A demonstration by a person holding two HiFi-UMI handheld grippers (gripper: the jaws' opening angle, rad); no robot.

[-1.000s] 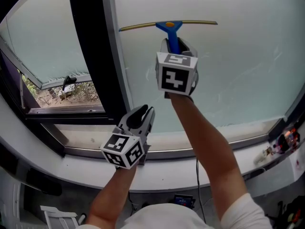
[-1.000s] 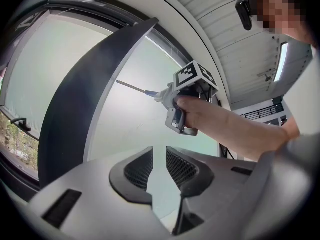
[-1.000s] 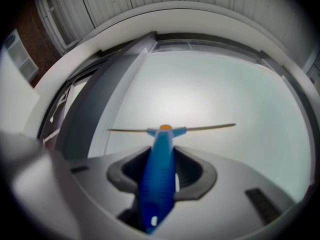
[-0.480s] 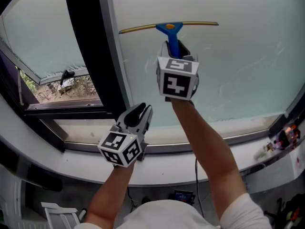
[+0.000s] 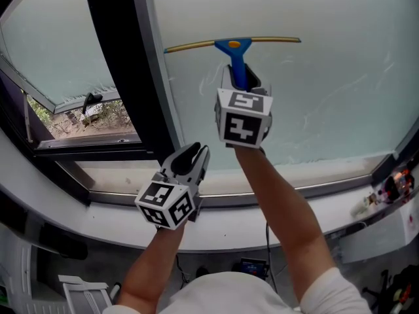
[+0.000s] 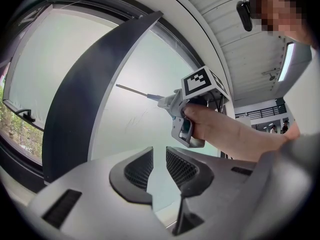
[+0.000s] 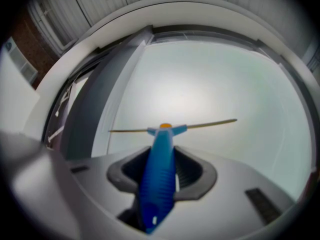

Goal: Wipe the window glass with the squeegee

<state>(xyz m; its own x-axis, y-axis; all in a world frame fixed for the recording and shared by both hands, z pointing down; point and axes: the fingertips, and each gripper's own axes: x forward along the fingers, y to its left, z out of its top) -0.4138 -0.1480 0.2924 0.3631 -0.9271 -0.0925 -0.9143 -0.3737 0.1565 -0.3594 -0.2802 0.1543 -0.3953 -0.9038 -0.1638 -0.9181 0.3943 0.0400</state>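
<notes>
The squeegee (image 5: 232, 43) has a blue handle and a long thin yellowish blade lying flat across the window glass (image 5: 327, 90). My right gripper (image 5: 241, 77) is shut on the blue handle (image 7: 161, 154), which runs up between its jaws to the blade (image 7: 210, 123). My left gripper (image 5: 194, 154) hangs lower and to the left, just above the sill, holding nothing. Its jaws stand nearly together with only a thin slit. In the left gripper view the left gripper (image 6: 159, 164) points at the glass, and the right gripper (image 6: 176, 104) shows with the hand that holds it.
A wide dark mullion (image 5: 121, 64) bounds the pane on the left. Beyond it a side window (image 5: 59, 64) stands tilted open, with plants outside. A white sill (image 5: 288, 191) runs below the glass. Small items and cables (image 5: 393, 188) lie at its right end.
The right gripper has drawn the squeegee a little way down the glass. The left gripper has hardly moved.
</notes>
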